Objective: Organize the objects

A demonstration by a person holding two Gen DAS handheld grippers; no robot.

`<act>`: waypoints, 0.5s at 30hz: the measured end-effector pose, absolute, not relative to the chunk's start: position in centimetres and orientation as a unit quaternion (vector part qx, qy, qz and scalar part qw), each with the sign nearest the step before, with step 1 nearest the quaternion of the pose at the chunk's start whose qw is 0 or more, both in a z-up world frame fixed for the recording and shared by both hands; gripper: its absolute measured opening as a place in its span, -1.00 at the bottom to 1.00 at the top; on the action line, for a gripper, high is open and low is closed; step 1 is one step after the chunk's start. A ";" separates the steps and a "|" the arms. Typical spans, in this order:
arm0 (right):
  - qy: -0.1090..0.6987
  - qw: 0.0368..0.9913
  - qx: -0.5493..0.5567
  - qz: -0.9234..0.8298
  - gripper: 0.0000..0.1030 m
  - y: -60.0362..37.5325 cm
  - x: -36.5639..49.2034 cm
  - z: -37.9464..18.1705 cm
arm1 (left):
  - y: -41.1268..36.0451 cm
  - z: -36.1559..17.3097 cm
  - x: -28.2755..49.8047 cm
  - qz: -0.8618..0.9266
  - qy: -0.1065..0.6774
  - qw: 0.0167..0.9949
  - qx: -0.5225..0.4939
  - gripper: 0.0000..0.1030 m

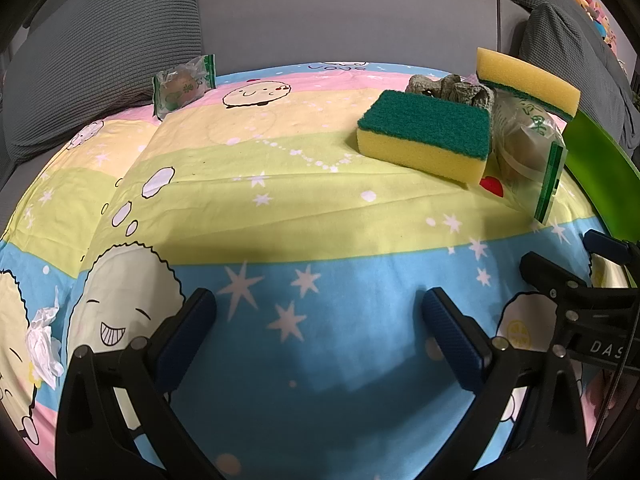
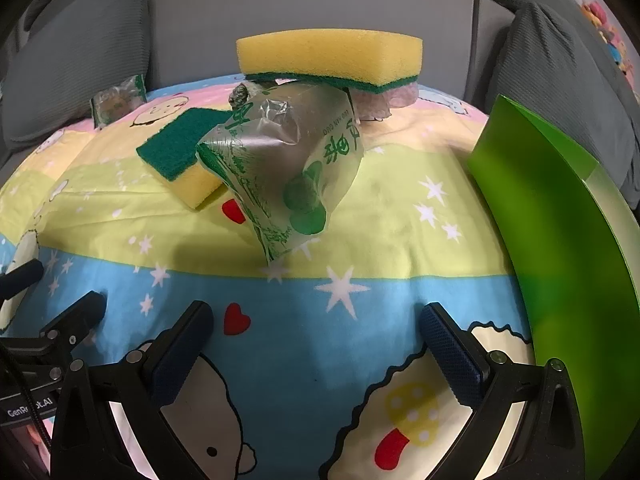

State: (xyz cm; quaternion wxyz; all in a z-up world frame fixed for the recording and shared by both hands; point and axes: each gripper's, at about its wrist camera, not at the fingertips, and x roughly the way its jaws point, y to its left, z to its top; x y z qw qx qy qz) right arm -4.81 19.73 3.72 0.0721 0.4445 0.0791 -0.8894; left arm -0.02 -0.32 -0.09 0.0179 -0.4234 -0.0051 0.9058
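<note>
On the cartoon-print cloth (image 1: 320, 216) a yellow sponge lies green side up (image 1: 428, 132) (image 2: 180, 148). A second sponge (image 1: 528, 80) (image 2: 332, 60) rests yellow side up on top of a clear green-printed packet (image 1: 528, 152) (image 2: 280, 172) and a grey scrubber (image 1: 452, 88) (image 2: 240, 94). Another such packet (image 1: 184, 84) (image 2: 118, 100) stands at the far left edge. My left gripper (image 1: 320, 320) hovers open over the blue band, nothing between its fingers. My right gripper (image 2: 318, 328) is open too, just short of the near packet.
A green bin wall (image 2: 560, 216) (image 1: 600, 164) rises at the right edge of the cloth. Crumpled white paper (image 1: 42, 344) lies at the near left. Grey sofa cushions (image 1: 100, 60) back the scene. Each gripper shows in the other's view (image 1: 580, 300) (image 2: 48, 328).
</note>
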 end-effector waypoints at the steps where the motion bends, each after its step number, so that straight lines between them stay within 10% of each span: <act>1: 0.079 0.072 0.446 -0.889 0.99 19.6 -4.7 3.7 | -0.4 -0.1 0.0 0.906 -0.005 0.018 -0.424 0.99; 15: 0.030 0.120 0.404 -0.906 0.99 19.8 -3.1 9.7 | -5.1 5.4 0.0 0.908 -0.118 0.064 -0.396 0.83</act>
